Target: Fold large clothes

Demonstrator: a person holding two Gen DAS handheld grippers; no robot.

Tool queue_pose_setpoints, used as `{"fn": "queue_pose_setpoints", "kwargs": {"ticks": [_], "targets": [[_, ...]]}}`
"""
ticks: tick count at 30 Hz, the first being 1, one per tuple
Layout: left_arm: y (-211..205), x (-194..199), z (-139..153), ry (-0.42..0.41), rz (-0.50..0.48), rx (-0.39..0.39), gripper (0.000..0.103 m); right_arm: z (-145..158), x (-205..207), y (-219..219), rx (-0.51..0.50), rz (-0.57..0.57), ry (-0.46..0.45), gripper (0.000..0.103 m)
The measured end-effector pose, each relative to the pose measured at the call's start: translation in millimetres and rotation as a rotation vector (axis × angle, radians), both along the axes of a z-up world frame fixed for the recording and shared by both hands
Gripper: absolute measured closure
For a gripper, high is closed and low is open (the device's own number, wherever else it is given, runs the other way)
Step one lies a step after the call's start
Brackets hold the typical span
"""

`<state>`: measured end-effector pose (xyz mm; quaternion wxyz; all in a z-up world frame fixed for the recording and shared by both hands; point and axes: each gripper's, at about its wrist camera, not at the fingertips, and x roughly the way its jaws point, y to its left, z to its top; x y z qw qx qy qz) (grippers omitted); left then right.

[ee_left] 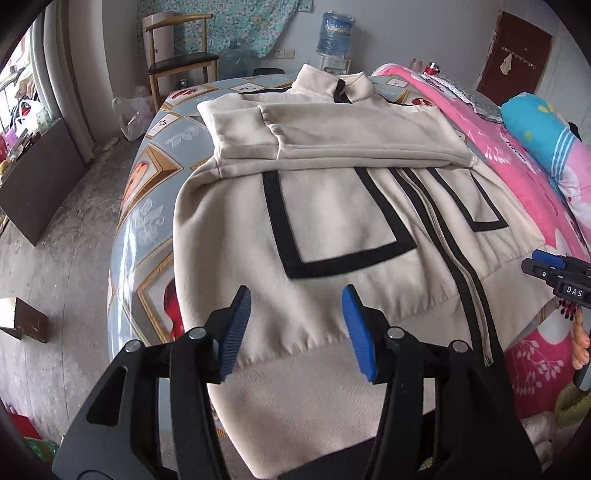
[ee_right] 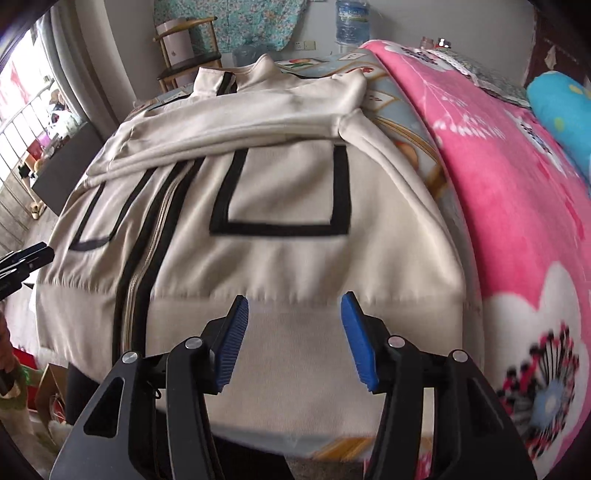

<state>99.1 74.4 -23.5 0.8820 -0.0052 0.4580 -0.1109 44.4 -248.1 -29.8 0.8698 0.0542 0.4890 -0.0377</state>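
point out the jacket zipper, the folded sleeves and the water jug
jacket zipper (ee_right: 138,258), right wrist view, mid-length of the teeth
folded sleeves (ee_left: 332,133), left wrist view, top sleeve's middle
water jug (ee_left: 335,35), left wrist view, its label

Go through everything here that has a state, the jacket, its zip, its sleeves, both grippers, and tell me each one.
Cream jacket with black trim: lying flat, front up, on the bed.
Jacket's front zipper: closed.
Cream sleeves: folded across the chest.
Ribbed hem: not yet folded.
Left gripper: open, empty, above the hem.
Right gripper: open, empty, above the hem.
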Motion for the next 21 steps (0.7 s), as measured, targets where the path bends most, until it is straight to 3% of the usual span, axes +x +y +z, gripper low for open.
{"fn": "queue_pose_setpoints", "kwargs": {"ticks": [2, 5, 8, 16, 21], "targets": [[-1.7, -14.6, -4.9, -0.002, 0.005, 0.021, 0.051, -2.1, -12.7, 4.0, -0.019, -0.023, -0.010, 0.034], [-3.6, -29.6, -9.5, -0.005, 0.012, 0.069, 0.051, -6.2, -19.6, 9.4, -0.036, -0.023, -0.002, 0.033], [1.5, -40.9, -8.6, -0.013, 0.032, 0.068, 0.051, -7.8, -21.6, 14.5, -0.022, -0.013, -0.002, 0.033], [31.0, -65.9, -8.0, 0.015, 0.119, -0.049, 0.051, -16.5, -16.9, 25.0, 0.055, -0.003, 0.011, 0.032], [40.6, -82.8, -20.0, 0.062, 0.122, -0.118, 0.051, -19.9, -15.5, 30.6, 0.045, 0.015, 0.007, 0.032]]}}
